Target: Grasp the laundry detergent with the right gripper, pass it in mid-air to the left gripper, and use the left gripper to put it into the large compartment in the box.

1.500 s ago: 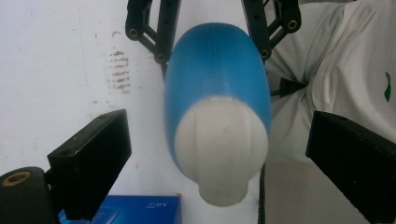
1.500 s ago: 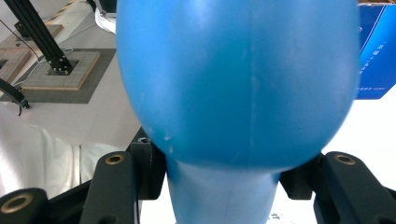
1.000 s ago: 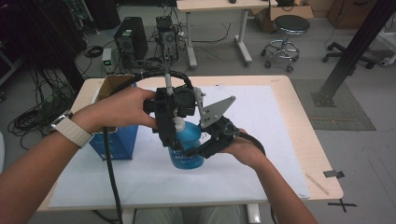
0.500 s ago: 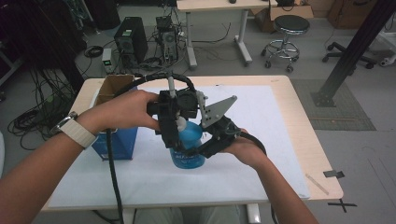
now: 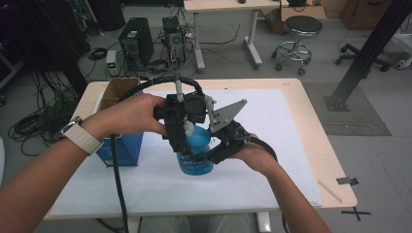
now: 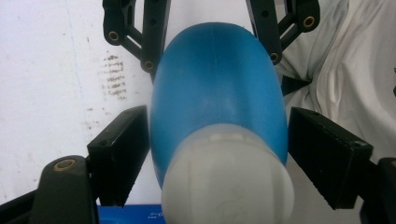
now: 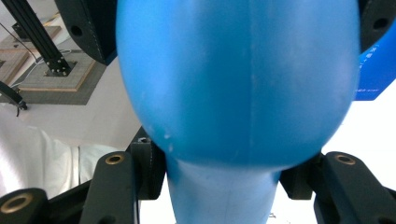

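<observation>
Gripping bottle (image 5: pixel 195 154) low, right gripper (image 5: pixel 219 151) clamps narrow part. Left gripper (image 5: pixel 180 138) straddles white cap (image 6: pixel 227 184), jaws spread, gap at right. Centre, then squeeze evenly.

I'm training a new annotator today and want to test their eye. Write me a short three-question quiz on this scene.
1. True or false: in the high view, the blue box stands to the right of the blue bottle.
2. Multiple choice: the bottle's cap is A) red, B) white, C) black.
3. Fill in: the right tool is shut on the ____.

Key: 1 false, the box is to the bottle's left; 2 B; 3 bottle.
</observation>
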Demonstrator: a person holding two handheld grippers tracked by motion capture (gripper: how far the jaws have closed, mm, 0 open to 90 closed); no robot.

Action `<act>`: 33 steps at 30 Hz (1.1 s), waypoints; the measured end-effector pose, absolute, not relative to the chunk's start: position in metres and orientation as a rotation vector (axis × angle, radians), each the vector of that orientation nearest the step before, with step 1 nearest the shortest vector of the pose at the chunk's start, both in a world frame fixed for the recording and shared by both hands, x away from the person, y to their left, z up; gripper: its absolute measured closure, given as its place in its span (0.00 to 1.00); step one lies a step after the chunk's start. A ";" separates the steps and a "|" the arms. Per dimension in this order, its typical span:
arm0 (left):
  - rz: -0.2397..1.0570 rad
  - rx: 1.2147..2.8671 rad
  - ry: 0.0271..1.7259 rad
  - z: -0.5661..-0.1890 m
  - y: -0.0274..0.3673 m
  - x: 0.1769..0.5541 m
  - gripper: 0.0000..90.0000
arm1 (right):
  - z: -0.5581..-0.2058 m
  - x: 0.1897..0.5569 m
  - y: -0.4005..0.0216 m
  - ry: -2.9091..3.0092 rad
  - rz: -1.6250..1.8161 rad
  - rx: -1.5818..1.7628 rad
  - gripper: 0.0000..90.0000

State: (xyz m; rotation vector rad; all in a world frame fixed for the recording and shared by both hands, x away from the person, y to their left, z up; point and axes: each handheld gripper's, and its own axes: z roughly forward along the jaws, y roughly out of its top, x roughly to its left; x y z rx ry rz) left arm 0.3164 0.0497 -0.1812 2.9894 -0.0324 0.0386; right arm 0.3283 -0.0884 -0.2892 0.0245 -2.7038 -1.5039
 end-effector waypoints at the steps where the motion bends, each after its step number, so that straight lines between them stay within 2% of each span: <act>1: 0.040 2.987 -0.035 -0.181 0.050 0.316 0.26 | -0.289 0.328 -0.088 -2.703 -1.505 0.023 0.50; 14: 0.044 2.986 -0.048 -0.182 0.048 0.316 0.34 | -0.290 0.328 -0.089 -2.710 -1.498 0.023 0.50; 19: 0.055 2.987 -0.053 -0.182 0.049 0.317 0.40 | -0.290 0.328 -0.088 -2.715 -1.495 0.024 0.50; 33: 0.099 2.999 -0.067 -0.181 0.047 0.315 0.42 | -0.290 0.328 -0.089 -2.729 -1.503 0.029 0.49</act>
